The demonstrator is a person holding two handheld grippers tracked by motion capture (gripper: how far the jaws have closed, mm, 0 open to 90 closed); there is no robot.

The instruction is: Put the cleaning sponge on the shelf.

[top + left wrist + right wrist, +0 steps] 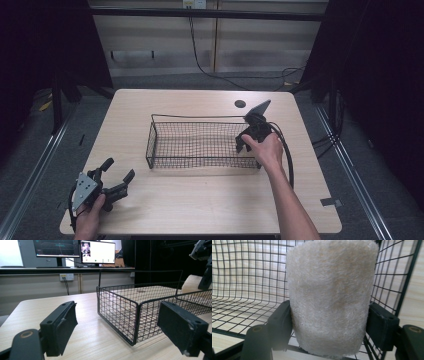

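A black wire basket stands in the middle of the light wooden table. My right gripper reaches down into the basket's right end. In the right gripper view its jaws are shut on a cream fuzzy pad, held upright just above the basket's mesh floor. The pad also shows beyond the basket wall in the left gripper view. My left gripper rests near the table's front left corner, open and holding nothing, pointing at the basket's left end.
A dark round hole sits in the table behind the basket. A strip of tape lies near the front right edge. The right gripper's cable loops beside the basket. Monitors stand on a counter beyond the table.
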